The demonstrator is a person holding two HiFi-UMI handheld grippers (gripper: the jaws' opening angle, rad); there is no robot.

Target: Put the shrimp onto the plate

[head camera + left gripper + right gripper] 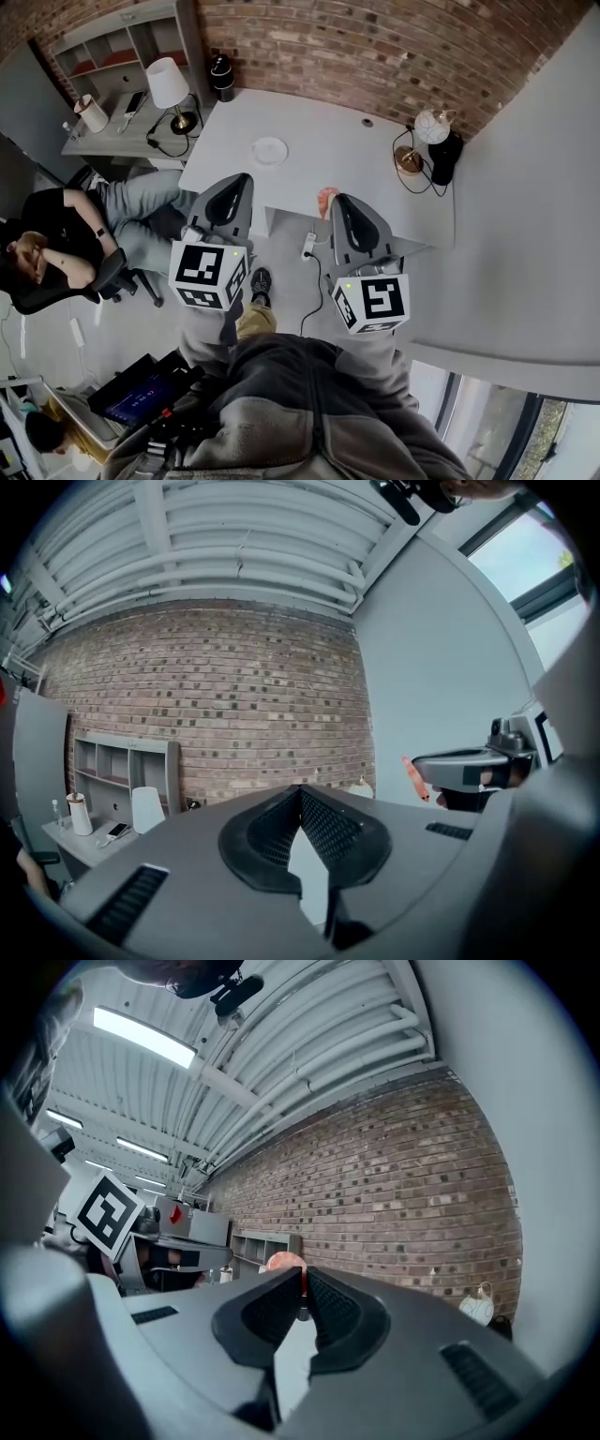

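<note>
The right gripper point(302, 1277) pinches the shrimp point(282, 1261), a rounded pink-orange lump, between the ribbed black pads of its smooth grey jaws. In the head view the shrimp shows against the near edge of the table point(328, 141). The left gripper point(300, 791) has its jaws together at the tips with nothing between them. The plate point(270, 150), small, round and white, lies well apart on the pale matte tabletop. A globe-shaped lamp point(429, 127) stands near the table's right end, before the rough brick wall point(375, 47).

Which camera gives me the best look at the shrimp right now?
Right gripper view: the shrimp sits close, pinched in the right gripper. Head view shows a pink bit; left gripper view an orange sliver.
</note>
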